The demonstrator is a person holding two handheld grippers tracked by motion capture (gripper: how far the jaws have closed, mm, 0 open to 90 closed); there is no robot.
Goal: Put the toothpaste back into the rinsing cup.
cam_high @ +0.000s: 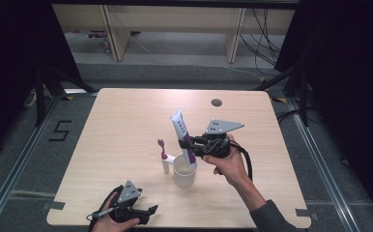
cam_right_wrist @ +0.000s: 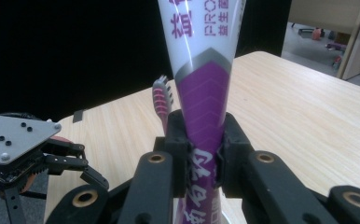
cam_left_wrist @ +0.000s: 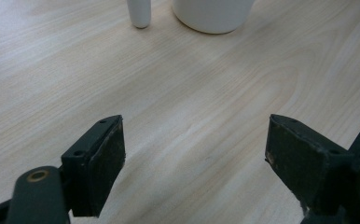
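Note:
A white and purple toothpaste tube [cam_high: 181, 133] stands tilted, its lower end at the mouth of a white cup [cam_high: 184, 175]. My right gripper [cam_high: 188, 144] is shut on the tube's purple lower half, and in the right gripper view both pads press the tube [cam_right_wrist: 205, 93]. A toothbrush [cam_high: 164, 153] with a pink-striped head leans beside the cup, its white handle end [cam_left_wrist: 138, 11] resting on the table. My left gripper [cam_high: 150, 210] is held near the front edge, its jaws [cam_left_wrist: 194, 154] wide open over bare wood, with the cup [cam_left_wrist: 213, 13] ahead of it.
The light wooden table [cam_high: 126, 121] has a round cable hole [cam_high: 216, 102] at the back. Dark frame posts and cables stand around it on the grey floor. The left gripper [cam_right_wrist: 29, 149] shows at the left of the right gripper view.

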